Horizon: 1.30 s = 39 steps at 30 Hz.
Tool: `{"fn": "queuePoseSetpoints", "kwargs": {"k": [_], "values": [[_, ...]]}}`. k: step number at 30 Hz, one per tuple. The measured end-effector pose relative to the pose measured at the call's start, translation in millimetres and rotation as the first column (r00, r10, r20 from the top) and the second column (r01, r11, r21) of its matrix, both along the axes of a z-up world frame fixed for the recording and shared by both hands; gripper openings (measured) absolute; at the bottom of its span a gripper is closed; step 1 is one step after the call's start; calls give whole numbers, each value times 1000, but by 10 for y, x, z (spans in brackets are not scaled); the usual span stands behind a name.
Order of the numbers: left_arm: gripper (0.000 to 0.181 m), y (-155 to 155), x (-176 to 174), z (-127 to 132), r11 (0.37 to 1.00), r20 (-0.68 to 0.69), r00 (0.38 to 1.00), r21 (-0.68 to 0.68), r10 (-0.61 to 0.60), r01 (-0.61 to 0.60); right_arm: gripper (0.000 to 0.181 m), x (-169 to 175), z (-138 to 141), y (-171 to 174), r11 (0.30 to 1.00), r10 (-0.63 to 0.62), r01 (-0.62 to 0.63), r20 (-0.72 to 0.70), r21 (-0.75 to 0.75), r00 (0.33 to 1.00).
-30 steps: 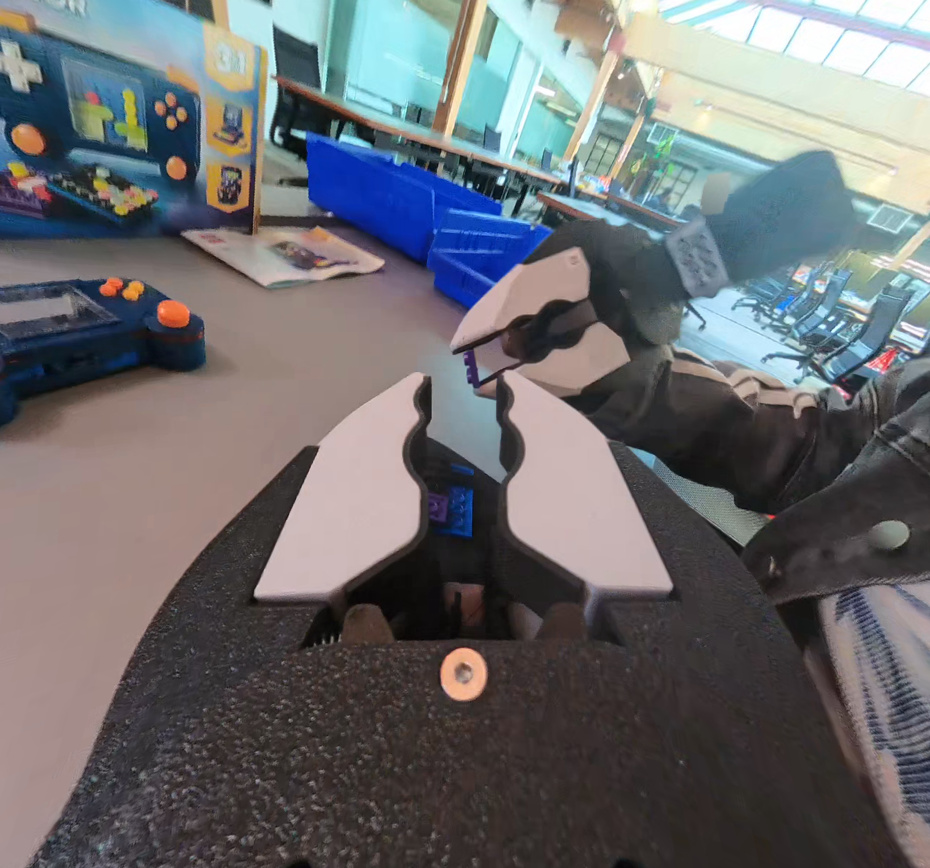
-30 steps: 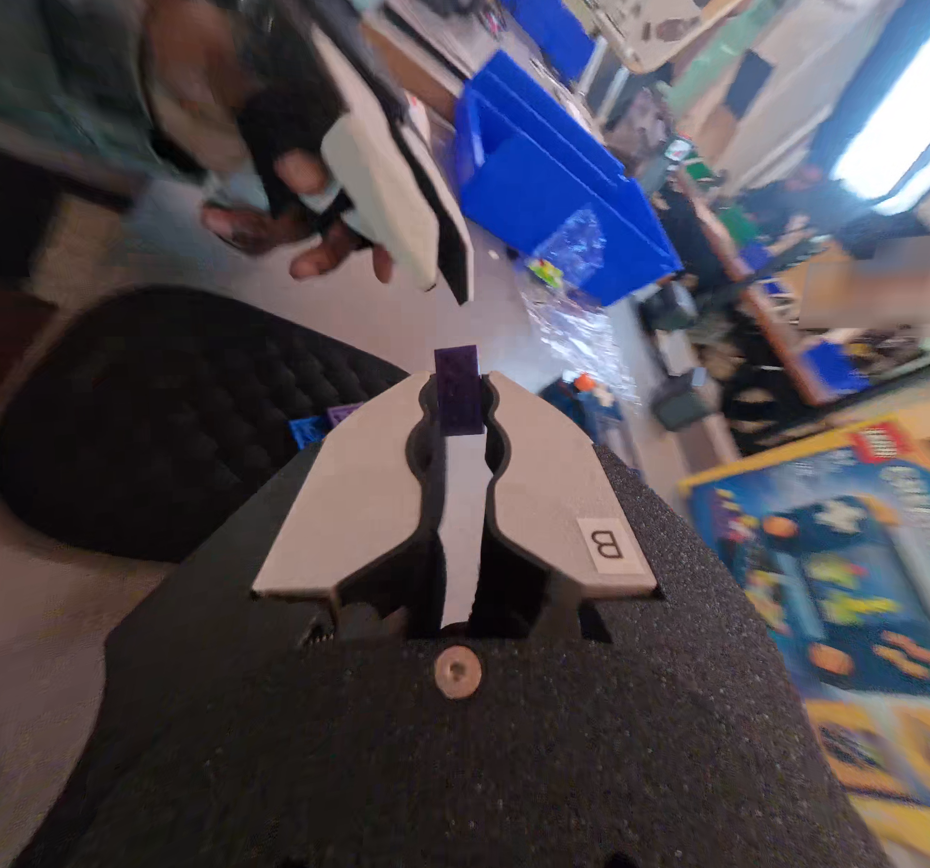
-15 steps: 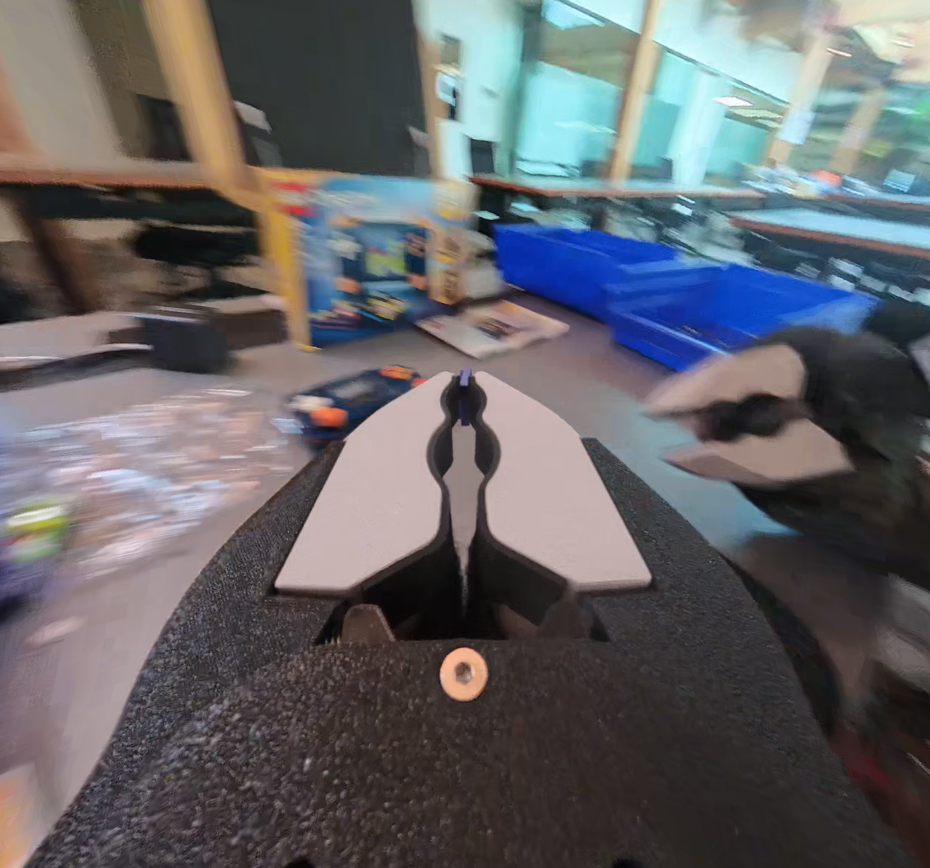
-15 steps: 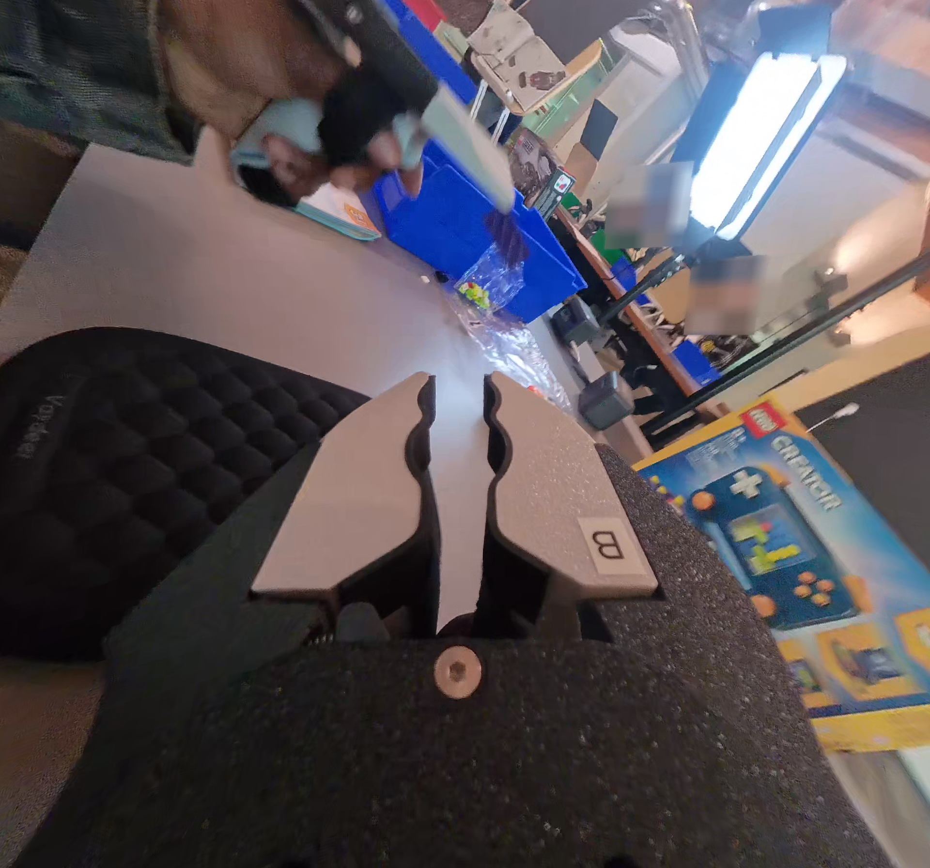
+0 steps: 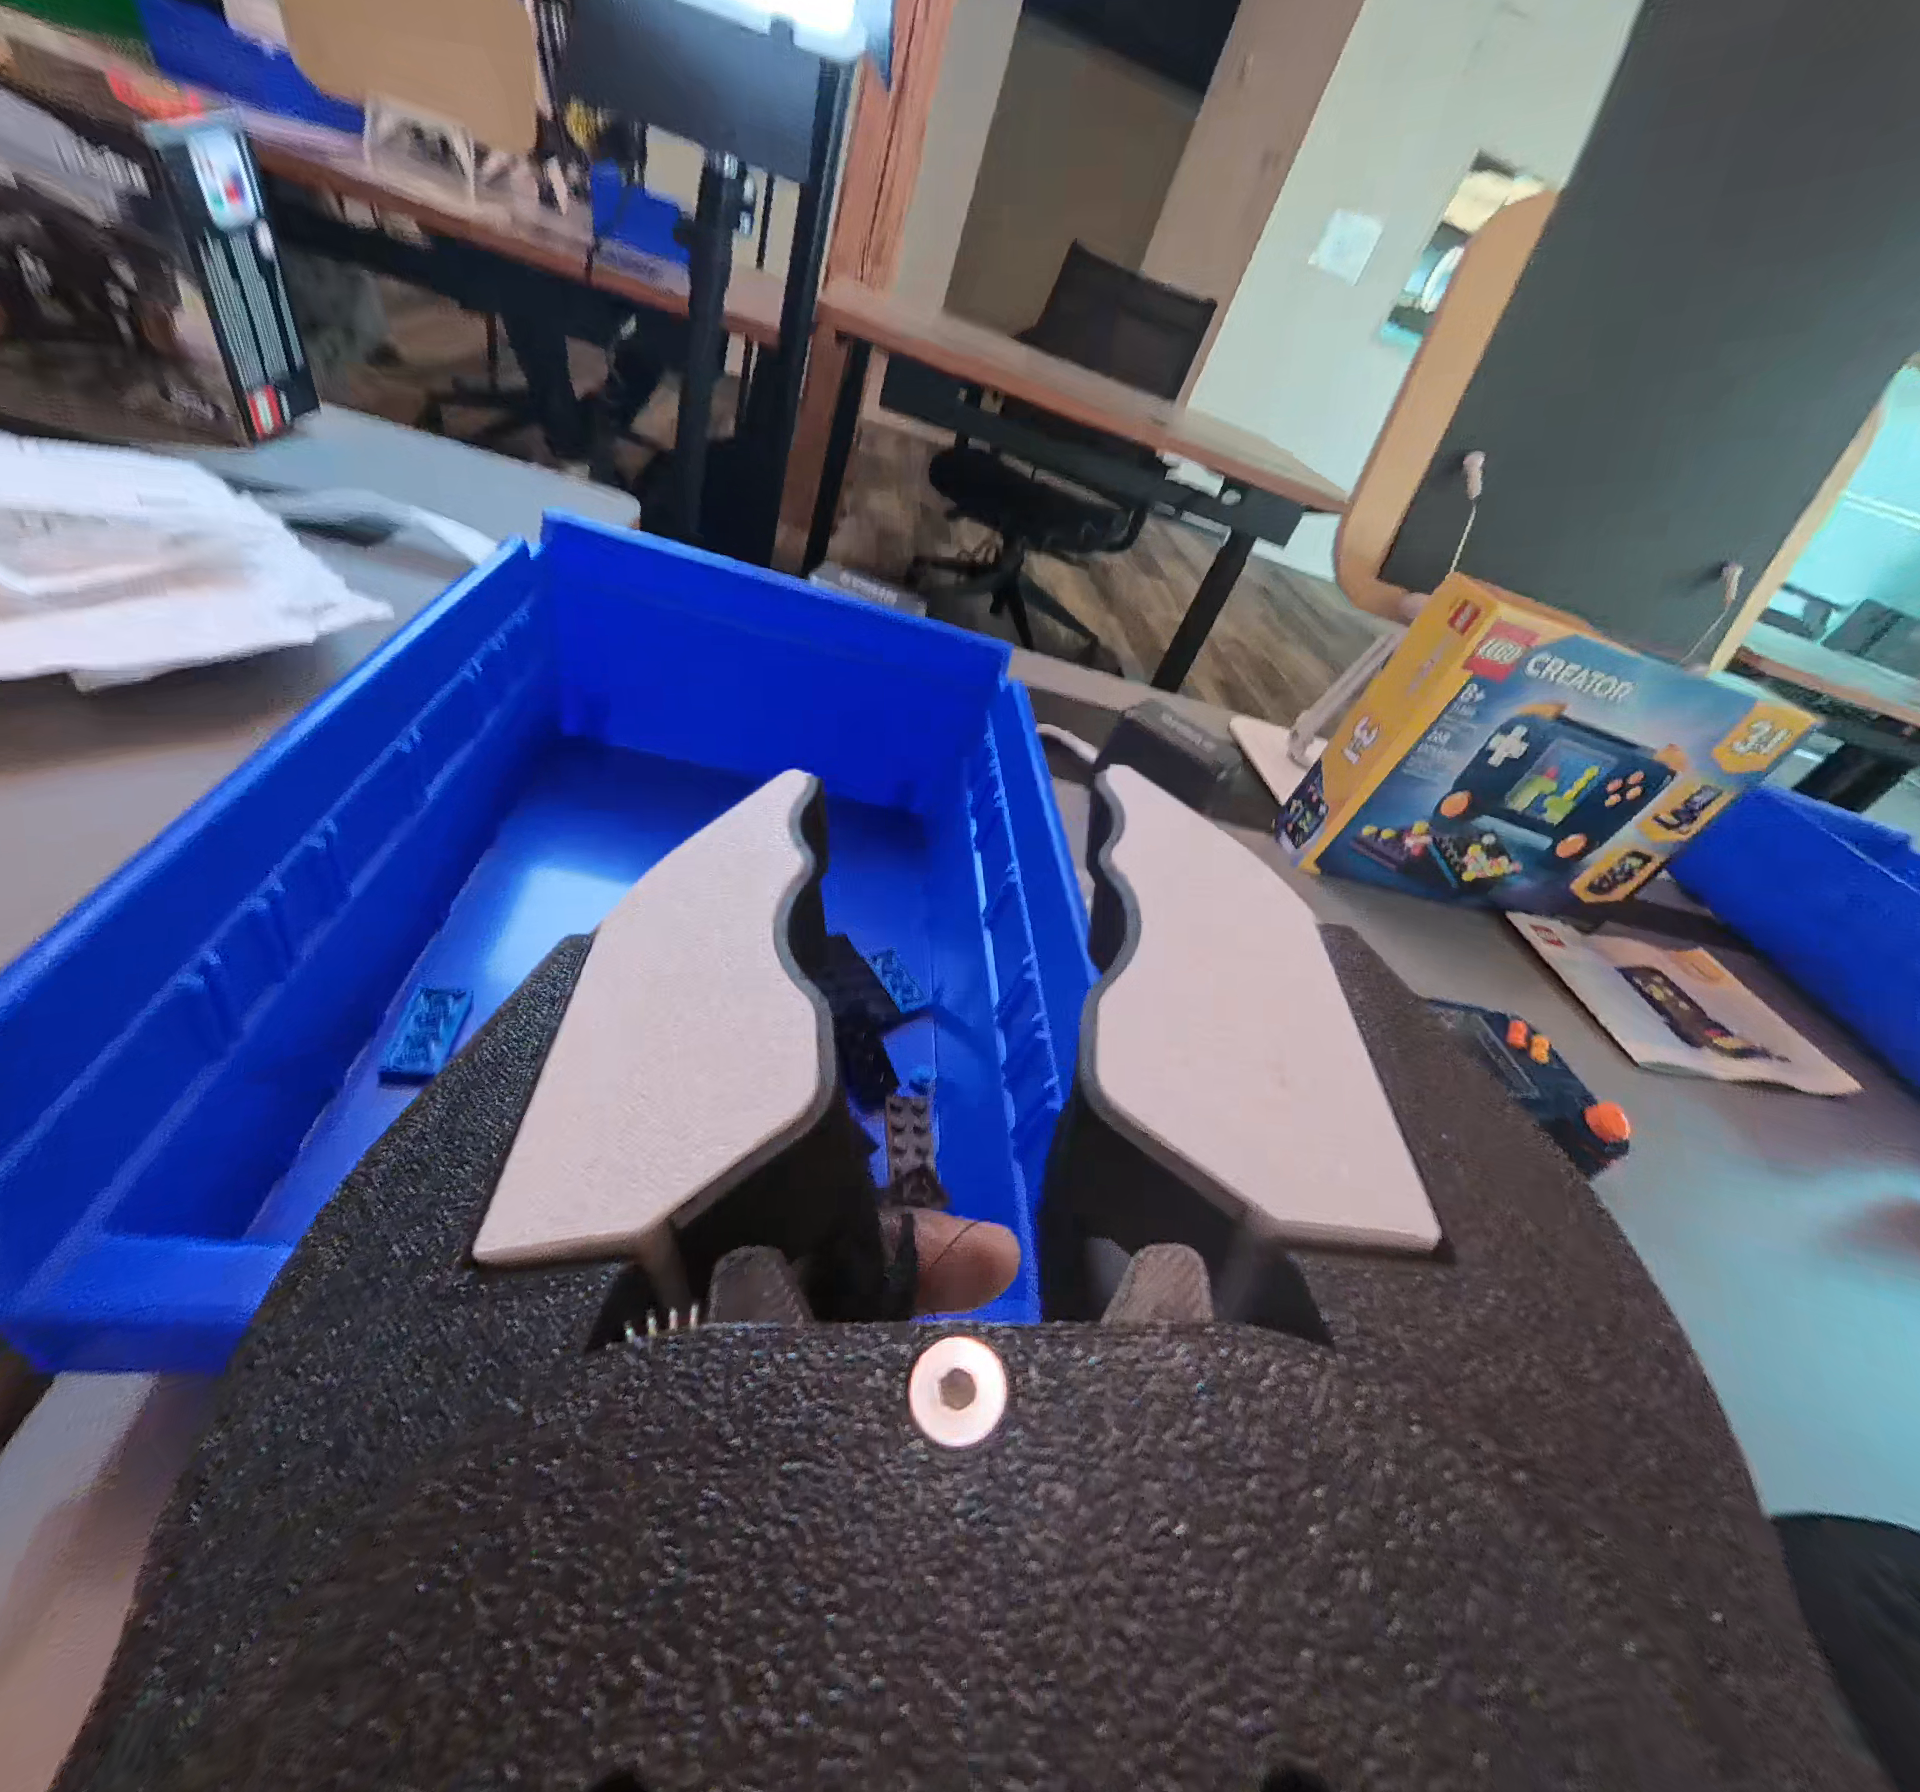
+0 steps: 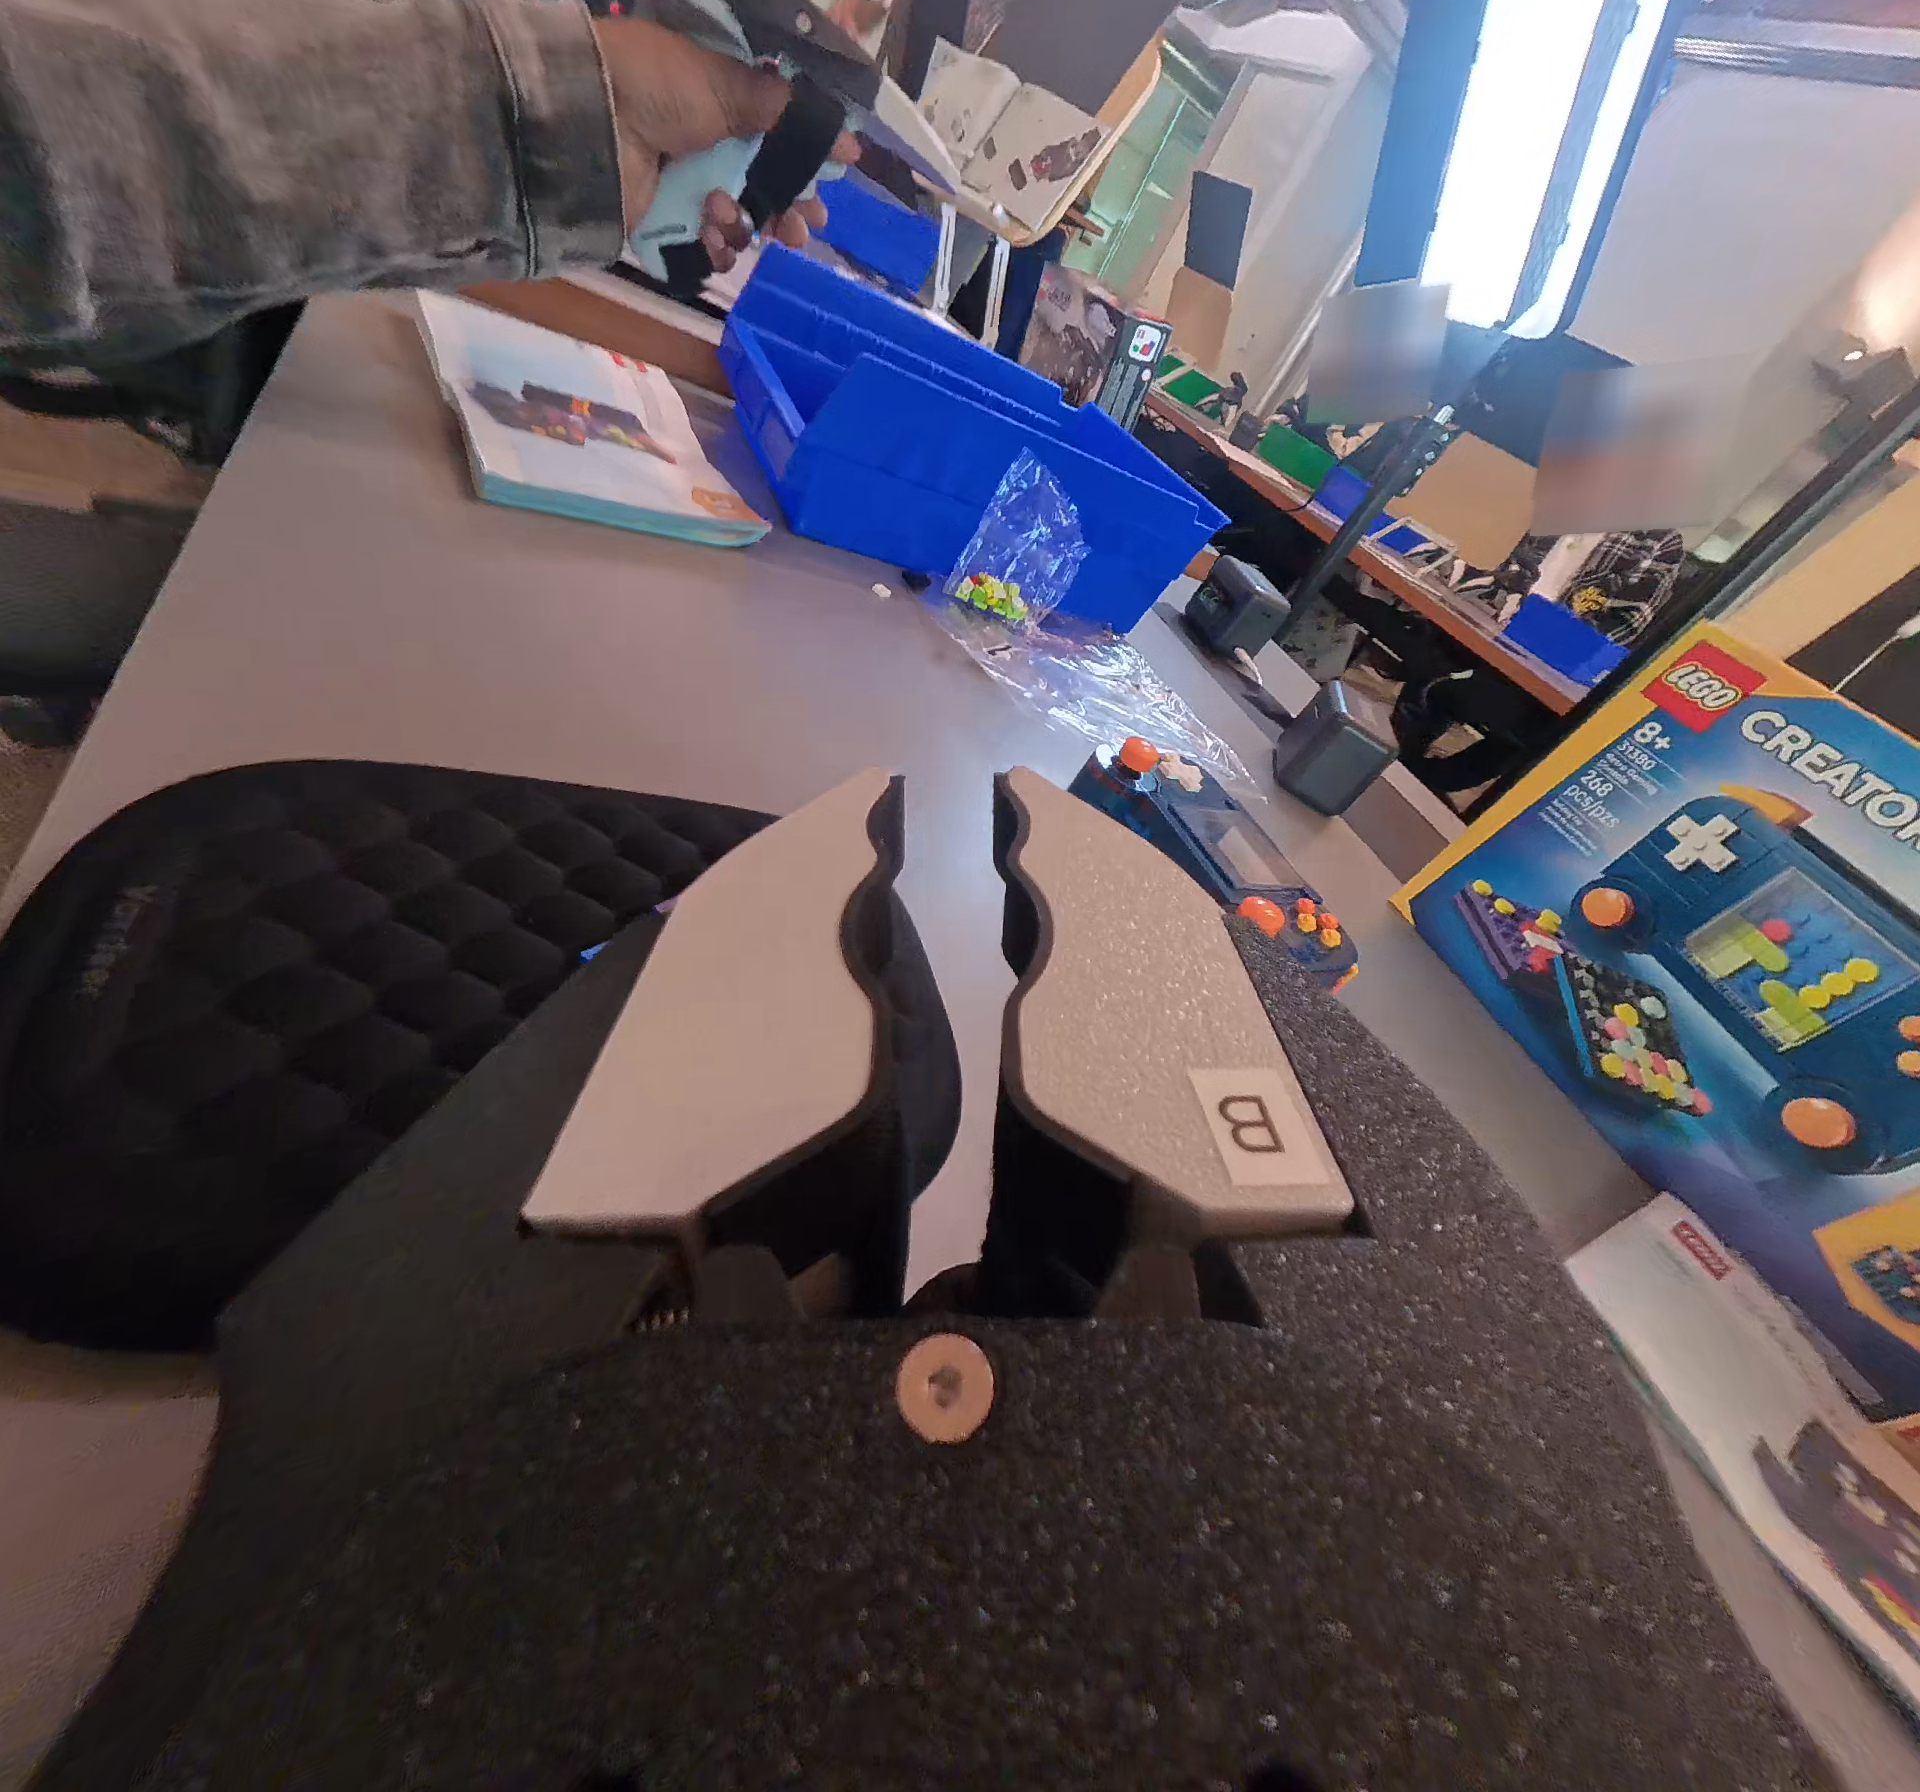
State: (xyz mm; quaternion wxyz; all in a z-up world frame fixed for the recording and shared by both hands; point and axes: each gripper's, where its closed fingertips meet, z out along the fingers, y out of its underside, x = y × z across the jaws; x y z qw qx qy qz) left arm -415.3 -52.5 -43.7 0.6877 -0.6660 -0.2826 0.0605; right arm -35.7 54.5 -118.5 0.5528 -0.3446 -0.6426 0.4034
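Left gripper (image 5: 951,807) hangs over the open blue plastic bin (image 5: 260,869), jaws spread wide and empty. Between and below the fingers, small dark-blue and black flat bricks (image 5: 878,1015) lie loose on the bin floor; one blue plate (image 5: 424,1030) lies apart to the left. The pieces are thin and lie flat, so they likely favour an edge pinch with fingers low and square. Right gripper (image 6: 945,792) is released, holding nothing, above the grey table (image 6: 520,620) beside a black quilted pad (image 6: 291,994). Just beyond its right finger sits the dark-blue brick-built handheld console (image 6: 1216,849). A crumpled clear plastic bag (image 6: 1023,558) lies farther off, against the bin.
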Motion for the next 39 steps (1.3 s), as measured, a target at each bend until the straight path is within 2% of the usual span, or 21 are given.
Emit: {"fn": "queuePoseSetpoints", "kwargs": {"k": [2, 4, 7, 8, 10, 12, 14, 15, 18, 19, 20, 22, 23, 25, 27, 28, 30, 32, 34, 37, 39], "values": [[48, 14, 181, 168, 997, -77, 996, 58, -37, 42, 17, 22, 31, 45, 998, 9, -10, -15, -70, 1000], [47, 110, 593, 283, 982, -154, 975, 80, -160, 174, 19, 48, 47, 91, 984, 39, -42, -22, -176, 999], [41, 321, 1448, 97, 913, -155, 900, -46, -407, 405, 24, 83, 26, 110, 923, 136, -130, -8, -361, 991], [40, 392, 1827, -62, 852, -120, 844, -118, -523, 511, 29, 91, 20, 100, 897, 179, -162, 3, -411, 984], [36, 463, 2620, -472, 669, 1, 694, -264, -720, 695, 36, 112, -36, 33, 855, 286, -219, 76, -471, 955], [32, 474, 3291, -884, 496, 99, 567, -377, -818, 782, 51, 147, -234, -48, 848, 385, -234, 250, -476, 888], [37, 524, 3736, -1201, 415, 155, 523, -441, -838, 796, 64, 195, -475, -99, 866, 439, -243, 430, -437, 789], [37, 568, 3884, -1315, 389, 167, 510, -465, -844, 795, 68, 176, -558, -86, 881, 430, -238, 481, -409, 764], [37, 746, 3991, -1571, 368, 176, 542, -563, -822, 740, 74, 93, -703, -124, 881, 449, -253, 536, -400, 715], [27, 786, 3943, -1590, 374, 148, 558, -600, -817, 707, 73, 66, -727, -129, 882, 445, -247, 541, -400, 713], [28, 806, 3914, -1563, 372, 120, 549, -615, -827, 695, 67, 68, -757, -145, 885, 443, -243, 556, -398, 704], [33, 855, 3683, -1538, 400, 63, 592, -679, -803, 615, 56, 98, -778, -188, 892, 426, -221, 571, -395, 702], [32, 856, 3621, -1528, 388, 59, 585, -694, -809, 606, 59, 115, -789, -206, 898, 409, -199, 577, -392, 707], [32, 827, 3706, -1446, 338, 117, 521, -637, -846, 693, 74, 111, -733, -245, 900, 385, -176, 539, -398, 749], [33, 809, 3823, -1364, 323, 147, 478, -564, -866, 760, 85, 106, -586, -201, 911, 336, -153, 472, -383, 815], [34, 804, 3842, -1362, 329, 147, 481, -558, -864, 762, 84, 128, -495, -148, 915, 308, -138, 436, -380, 846], [34, 779, 3875, -1393, 342, 130, 498, -579, -858, 740, 80, 269, -394, -62, 907, 298, -117, 419, -405, 858], [33, 734, 4004, -1396, 337, 114, 478, -570, -871, 749, 79, 519, -475, -6, 900, 323, -103, 492, -423, 808], [34, 678, 4166, -1400, 318, 113, 443, -543, -889, 777, 83, 801, -659, 40, 912, 336, -88, 606, -401, 721], [33, 670, 4262, -1406, 322, 59, 415, -535, -908, 781, 88, 989, -884, 207, 952, 228, 7, 726, -305, 648], [34, 712, 4230, -1397, 352, 27, 434, -540, -900, 765, 83, 1024, -1011, 220, 968, 178, 31, 765, -250, 618]]}}
